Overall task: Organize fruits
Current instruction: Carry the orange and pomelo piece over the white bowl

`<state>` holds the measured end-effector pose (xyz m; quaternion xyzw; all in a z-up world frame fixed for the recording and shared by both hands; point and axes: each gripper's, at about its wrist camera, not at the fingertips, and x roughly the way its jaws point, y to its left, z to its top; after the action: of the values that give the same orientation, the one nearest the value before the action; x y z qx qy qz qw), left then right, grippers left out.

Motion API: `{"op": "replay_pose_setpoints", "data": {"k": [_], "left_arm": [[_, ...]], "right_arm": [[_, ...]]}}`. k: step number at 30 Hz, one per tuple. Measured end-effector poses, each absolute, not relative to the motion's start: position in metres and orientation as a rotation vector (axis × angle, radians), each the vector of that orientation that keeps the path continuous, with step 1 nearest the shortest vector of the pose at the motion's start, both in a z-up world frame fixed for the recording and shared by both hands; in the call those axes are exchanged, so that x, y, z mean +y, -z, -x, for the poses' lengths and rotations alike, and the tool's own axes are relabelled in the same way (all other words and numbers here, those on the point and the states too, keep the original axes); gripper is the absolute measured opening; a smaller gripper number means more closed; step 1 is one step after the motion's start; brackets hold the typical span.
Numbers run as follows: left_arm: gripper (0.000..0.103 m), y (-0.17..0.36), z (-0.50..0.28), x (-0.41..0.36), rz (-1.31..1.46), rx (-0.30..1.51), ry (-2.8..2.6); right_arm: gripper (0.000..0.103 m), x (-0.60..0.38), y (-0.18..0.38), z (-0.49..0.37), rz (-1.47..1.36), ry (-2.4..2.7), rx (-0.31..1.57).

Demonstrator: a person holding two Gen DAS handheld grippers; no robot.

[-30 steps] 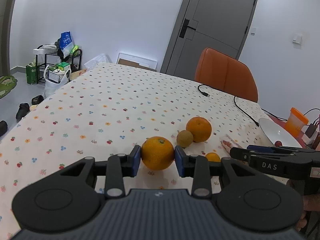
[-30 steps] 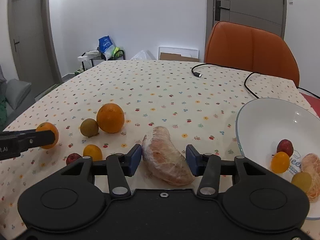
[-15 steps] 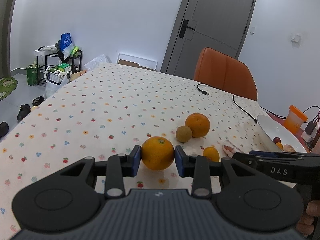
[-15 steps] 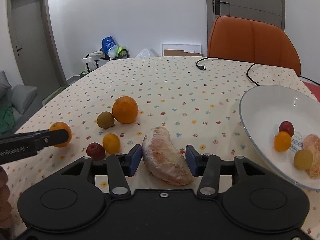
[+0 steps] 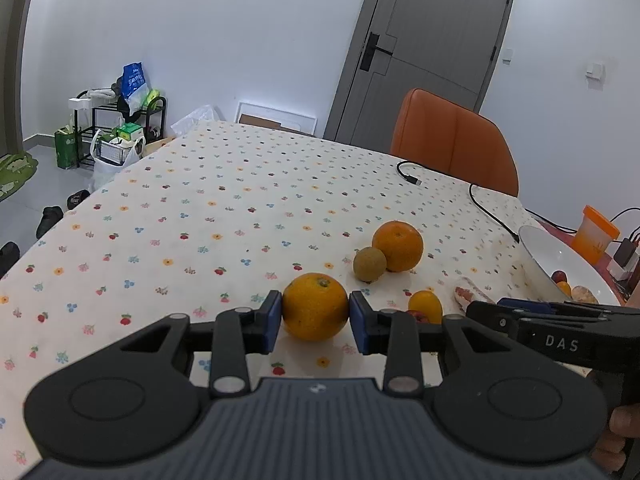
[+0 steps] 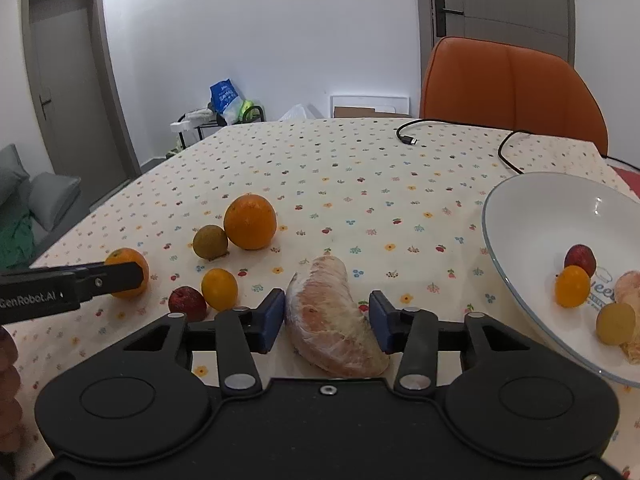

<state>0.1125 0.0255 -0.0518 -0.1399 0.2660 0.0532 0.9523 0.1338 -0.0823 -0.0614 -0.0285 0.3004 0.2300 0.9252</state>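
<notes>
My left gripper (image 5: pixel 316 312) is shut on an orange (image 5: pixel 315 306), its blue pads pressing both sides; the right wrist view shows that orange (image 6: pixel 127 270) just above the cloth. My right gripper (image 6: pixel 326 314) is closing around a peeled pomelo segment (image 6: pixel 332 312) that lies on the table. Its left pad touches the segment, and a sliver of gap shows at the right pad. On the cloth lie a big orange (image 6: pixel 250 222), a brown-green fruit (image 6: pixel 210 242), a small orange (image 6: pixel 219 289) and a red fruit (image 6: pixel 187 304). The white bowl (image 6: pixel 494 240) at the right holds several small fruits.
A black cable (image 6: pixel 408 138) lies across the far side of the flowered tablecloth (image 6: pixel 320 184). An orange chair (image 6: pixel 512 88) stands behind the table. An orange cup (image 5: pixel 596 234) sits beyond the bowl. A person's hand (image 6: pixel 8 400) shows at the left edge.
The right gripper's jaws have drawn in around the pomelo segment, and its view has shifted slightly. The left gripper has stayed shut on the orange.
</notes>
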Motion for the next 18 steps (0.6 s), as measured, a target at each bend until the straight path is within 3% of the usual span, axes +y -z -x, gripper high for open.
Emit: {"op": "replay_pose_setpoints", "data": {"k": [18], "left_arm": [[0.035, 0.031, -0.103, -0.005, 0.228, 0.501, -0.070]], "right_arm": [[0.039, -0.121, 0.039, -0.107, -0.035, -0.465, 0.540]]}}
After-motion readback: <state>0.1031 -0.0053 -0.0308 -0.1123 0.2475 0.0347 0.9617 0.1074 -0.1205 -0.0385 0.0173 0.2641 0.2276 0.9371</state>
